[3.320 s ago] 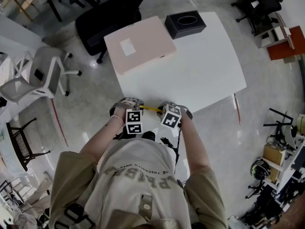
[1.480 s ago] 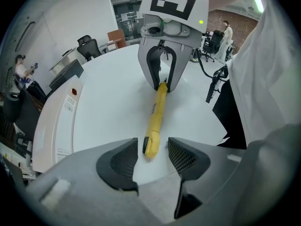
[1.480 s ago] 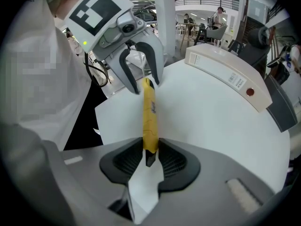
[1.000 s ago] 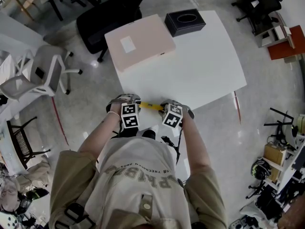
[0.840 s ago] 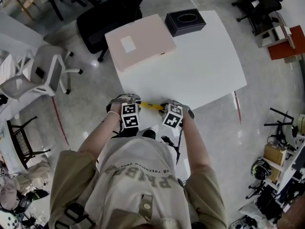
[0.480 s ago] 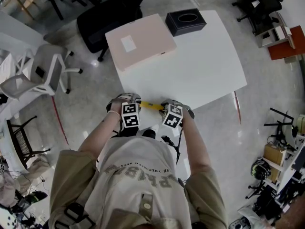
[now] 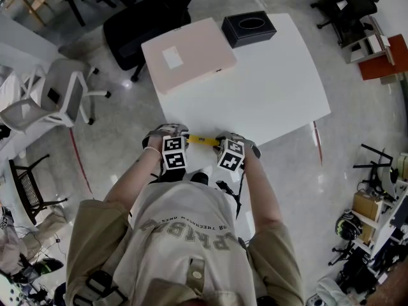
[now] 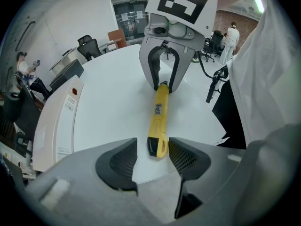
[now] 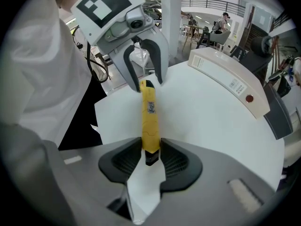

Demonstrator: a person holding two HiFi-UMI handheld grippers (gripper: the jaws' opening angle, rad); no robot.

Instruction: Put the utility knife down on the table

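Yellow plastic body, black tips: the utility knife [image 9: 149, 108] runs lengthwise between the two grippers, low at the near edge of the white table [image 7: 268, 88], close in front of the person. I cannot tell whether it already rests on the tabletop or hangs just above it; neither gripper view shows a clear gap.

Right gripper [image 9: 150, 160]: ribbed pads clamped on one black-tipped end, contact on both sides. Its jaws have just been opening a little, with the knife between them and the pads not yet clear of it. Judged to be the start of the let-go.

Left gripper [image 8: 153, 150]: jaws parted, the other end sitting between the pads with daylight on the left side. Not gripping, so it brackets that end rather than carries it. Probably placed as a guard so the knife cannot swing or roll while the far end comes free.

Both grippers point steeply down and face each other. That keeps the knife flat and parallel to the table edge, so any short drop should land it level.

Further out: a pale flat box [image 7: 188, 55] lies at the far left of the table, with a black tissue box [image 7: 248, 30] just beside its far corner. Both are well apart from the knife. Off the table, a dark office chair [image 7: 143, 24] stands beyond the box and a grey chair [image 7: 57, 97] to the left.

Risk: the knife is near the table's edge, and a nudge on withdrawal could tip it off.
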